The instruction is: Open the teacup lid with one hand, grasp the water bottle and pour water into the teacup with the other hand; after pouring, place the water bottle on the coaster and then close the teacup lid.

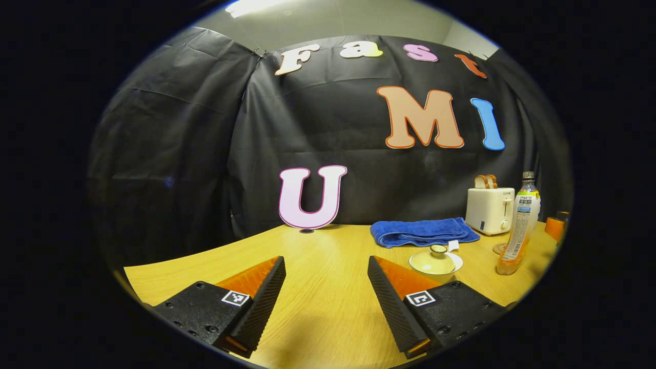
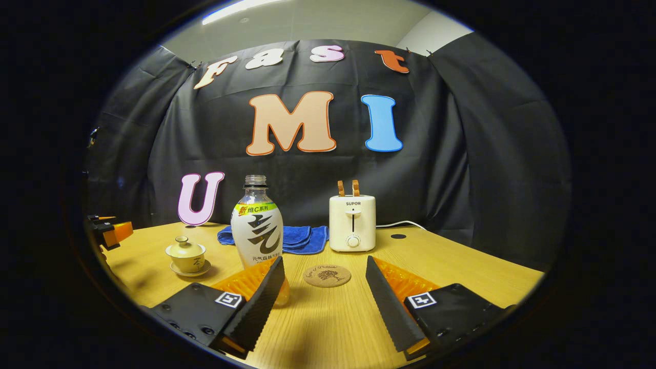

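On the wooden surface (image 2: 461,271) the lidded teacup (image 2: 185,254) sits on its saucer at the left in the right gripper view, its lid (image 1: 433,261) on it and a dark brush character on its side that I cannot make out. The water bottle (image 2: 257,225) stands upright, uncapped, just beyond the right tool (image 2: 324,300), whose fingers are spread with nothing between them. The round coaster (image 2: 327,275) lies just right of the bottle, bearing a tree emblem and script too small to read. Behind it stands a white toaster (image 2: 352,223) lettered SUPOR, two slices of bread in its slots, beside a folded blue towel (image 2: 302,238). In the left gripper view the left tool (image 1: 326,294) is likewise spread and holds nothing, with the teacup just beyond its right finger.
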A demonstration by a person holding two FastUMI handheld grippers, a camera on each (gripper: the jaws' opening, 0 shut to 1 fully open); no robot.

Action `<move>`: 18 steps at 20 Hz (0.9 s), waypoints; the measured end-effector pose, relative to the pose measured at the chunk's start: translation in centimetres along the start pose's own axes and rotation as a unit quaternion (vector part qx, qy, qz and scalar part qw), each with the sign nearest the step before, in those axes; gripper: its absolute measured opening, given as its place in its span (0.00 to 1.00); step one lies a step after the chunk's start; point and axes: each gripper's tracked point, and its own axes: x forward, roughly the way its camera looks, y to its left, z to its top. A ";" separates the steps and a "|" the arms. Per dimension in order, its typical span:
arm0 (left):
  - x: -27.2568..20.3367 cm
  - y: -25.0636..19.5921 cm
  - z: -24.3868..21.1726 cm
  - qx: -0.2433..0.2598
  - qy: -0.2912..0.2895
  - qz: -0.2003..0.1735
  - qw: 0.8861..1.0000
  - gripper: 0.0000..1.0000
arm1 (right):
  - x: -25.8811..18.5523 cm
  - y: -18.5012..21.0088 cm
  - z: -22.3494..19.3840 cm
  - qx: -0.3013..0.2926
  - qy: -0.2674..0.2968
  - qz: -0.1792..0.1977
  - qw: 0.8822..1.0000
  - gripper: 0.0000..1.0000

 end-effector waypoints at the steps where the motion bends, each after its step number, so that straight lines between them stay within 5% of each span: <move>1: 0.0 0.0 -0.1 0.000 0.000 -0.001 1.000 0.94 | 0.0 0.0 -0.1 0.000 0.000 0.000 1.000 0.98; 10: 0.1 -2.0 0.2 -0.001 -0.003 -0.057 0.998 0.94 | 0.0 -0.1 0.0 0.000 0.000 0.000 1.000 0.98; 18: 0.6 -6.1 0.2 -0.003 -0.004 -0.146 0.989 0.94 | 0.1 0.0 -0.1 0.000 0.000 0.001 1.000 1.00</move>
